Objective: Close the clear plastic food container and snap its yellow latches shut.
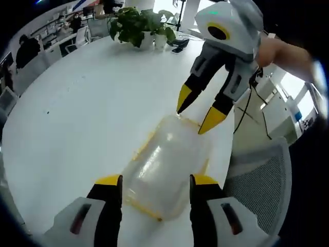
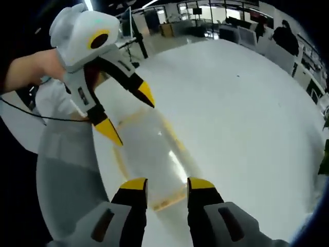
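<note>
A clear plastic food container (image 1: 164,167) with yellow latches (image 1: 145,145) along its edges lies on the white table (image 1: 82,113), lid on top. My left gripper (image 1: 157,181) is open, its yellow-tipped jaws standing on either side of the container's near end. My right gripper (image 1: 197,112) comes down from the upper right, open, with its tips at the container's far end. In the right gripper view the same container (image 2: 154,154) runs away between the open right gripper (image 2: 167,185), and the left gripper (image 2: 128,113) straddles its far end.
Potted plants (image 1: 139,25) and a dark flat object (image 1: 180,47) sit at the table's far edge. A grey mesh chair (image 1: 262,180) stands close to the table edge beside the container. A person's hand (image 1: 280,51) holds the right gripper. Desks and people are far behind.
</note>
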`<state>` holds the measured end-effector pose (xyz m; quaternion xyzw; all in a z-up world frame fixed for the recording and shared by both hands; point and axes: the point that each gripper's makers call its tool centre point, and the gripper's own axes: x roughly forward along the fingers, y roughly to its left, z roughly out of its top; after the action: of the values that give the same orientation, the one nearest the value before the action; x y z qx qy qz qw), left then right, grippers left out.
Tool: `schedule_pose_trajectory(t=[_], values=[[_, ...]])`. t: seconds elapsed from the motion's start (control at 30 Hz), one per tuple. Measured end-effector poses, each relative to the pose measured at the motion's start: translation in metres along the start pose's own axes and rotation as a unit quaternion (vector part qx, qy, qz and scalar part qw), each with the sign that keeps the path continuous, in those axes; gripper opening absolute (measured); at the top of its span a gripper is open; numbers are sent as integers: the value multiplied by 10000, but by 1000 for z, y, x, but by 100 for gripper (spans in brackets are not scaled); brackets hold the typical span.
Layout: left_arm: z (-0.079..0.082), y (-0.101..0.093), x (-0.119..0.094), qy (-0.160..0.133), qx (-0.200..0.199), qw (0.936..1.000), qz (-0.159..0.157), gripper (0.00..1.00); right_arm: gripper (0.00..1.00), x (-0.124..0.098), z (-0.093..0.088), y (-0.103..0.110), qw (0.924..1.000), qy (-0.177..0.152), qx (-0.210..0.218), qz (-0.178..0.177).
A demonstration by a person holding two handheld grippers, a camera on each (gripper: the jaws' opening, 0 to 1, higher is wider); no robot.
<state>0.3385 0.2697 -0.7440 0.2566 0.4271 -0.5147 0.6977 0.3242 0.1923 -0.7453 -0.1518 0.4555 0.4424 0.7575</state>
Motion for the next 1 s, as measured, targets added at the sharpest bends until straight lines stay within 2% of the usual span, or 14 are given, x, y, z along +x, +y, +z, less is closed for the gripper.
schedule_pose_trajectory(t=[0.07,0.17,0.43,0.8,1.0], values=[[-1,-4,2,71,169,9998,-76,52,29,2,1,2,9999,57,-156,-9],[2,-12,3,28,357,9990,-272,48,29,5,6,5,9995,64,-318,26],[5,-15,8,66,569,9979,-302,47,30,13,12,13,9967,181,-778,117],[4,-18,12,168,760,9965,-319,44,30,23,22,18,9951,199,-941,221],[-1,-14,15,363,1026,9939,-197,42,30,28,25,20,9944,234,-1006,241]])
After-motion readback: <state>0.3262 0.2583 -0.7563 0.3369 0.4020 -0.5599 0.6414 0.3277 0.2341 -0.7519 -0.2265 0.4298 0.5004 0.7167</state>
